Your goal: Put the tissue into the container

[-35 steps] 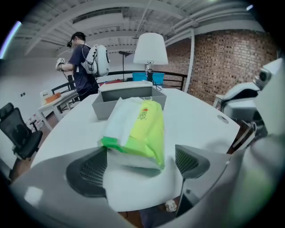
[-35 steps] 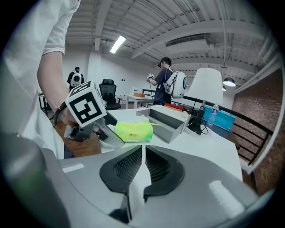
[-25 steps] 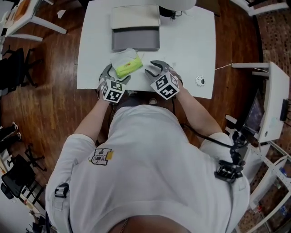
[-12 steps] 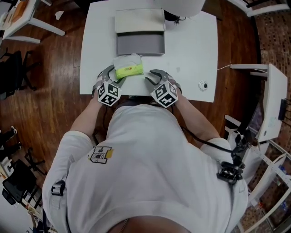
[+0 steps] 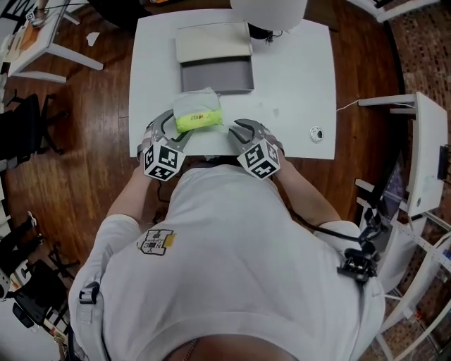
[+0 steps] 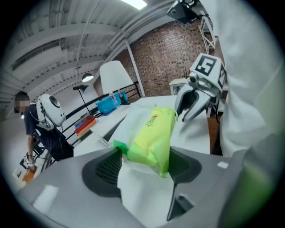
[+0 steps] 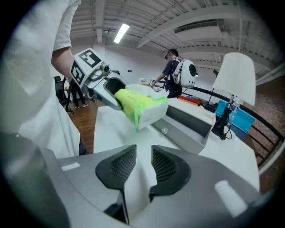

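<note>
The tissue pack, white wrap with a lime-green panel, is pinched by its near end in my left gripper just in front of the grey container. In the left gripper view the pack fills the gap between the pads. The right gripper view shows the pack lifted off the table by the left gripper. The open grey container has its beige lid folded back behind it. My right gripper hovers to the right of the pack, its jaws closing with nothing between them.
The white table carries a small round object at the right and a white lamp at the back. A white cabinet stands to the right. People stand in the room behind.
My left gripper has shut on the pack's near end, and the pack is now off the table. The right jaws have narrowed. Both grippers have drawn slightly toward the table's front edge.
</note>
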### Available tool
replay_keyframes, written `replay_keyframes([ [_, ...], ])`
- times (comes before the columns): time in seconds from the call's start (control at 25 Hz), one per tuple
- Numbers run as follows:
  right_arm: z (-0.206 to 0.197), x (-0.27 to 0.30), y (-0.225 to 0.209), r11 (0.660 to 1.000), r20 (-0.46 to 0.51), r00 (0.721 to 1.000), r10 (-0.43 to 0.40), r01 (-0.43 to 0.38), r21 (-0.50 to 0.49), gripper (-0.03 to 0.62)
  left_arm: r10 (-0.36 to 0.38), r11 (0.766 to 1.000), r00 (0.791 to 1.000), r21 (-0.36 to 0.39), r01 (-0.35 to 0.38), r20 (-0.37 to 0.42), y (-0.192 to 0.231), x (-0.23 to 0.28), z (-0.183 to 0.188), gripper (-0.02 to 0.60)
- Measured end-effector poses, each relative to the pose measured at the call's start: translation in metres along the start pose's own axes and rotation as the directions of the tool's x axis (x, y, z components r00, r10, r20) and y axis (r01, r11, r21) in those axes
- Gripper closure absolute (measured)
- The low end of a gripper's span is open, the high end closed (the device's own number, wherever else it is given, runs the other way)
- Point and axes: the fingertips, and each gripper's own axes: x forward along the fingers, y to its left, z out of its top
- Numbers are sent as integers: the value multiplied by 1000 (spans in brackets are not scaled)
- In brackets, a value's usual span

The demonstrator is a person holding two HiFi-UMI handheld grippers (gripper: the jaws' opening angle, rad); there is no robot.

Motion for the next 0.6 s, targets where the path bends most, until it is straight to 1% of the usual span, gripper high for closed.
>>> replay_keyframes([
  [0.16, 13, -14, -3, 999, 44, 998, -47, 47, 1, 497, 50, 999, 996, 7, -51, 80, 50, -6, 50, 285],
  [0.28, 20, -23, -13, 995, 65, 993, -98, 98, 15, 500, 62, 998, 992, 11, -64, 114, 81, 3, 79, 285],
  [0.36, 26, -28, -26, 989, 81, 986, -147, 145, 27, 503, 57, 998, 992, 18, -59, 112, 95, 17, 89, 285],
  [0.44, 35, -33, -43, 981, 98, 976, -193, 190, 35, 504, 44, 999, 995, 24, -46, 95, 100, 33, 91, 285],
  [0.6, 55, -42, -79, 962, 132, 953, -274, 272, 36, 505, -6, 999, 999, 47, 4, 46, 91, 63, 82, 285],
])
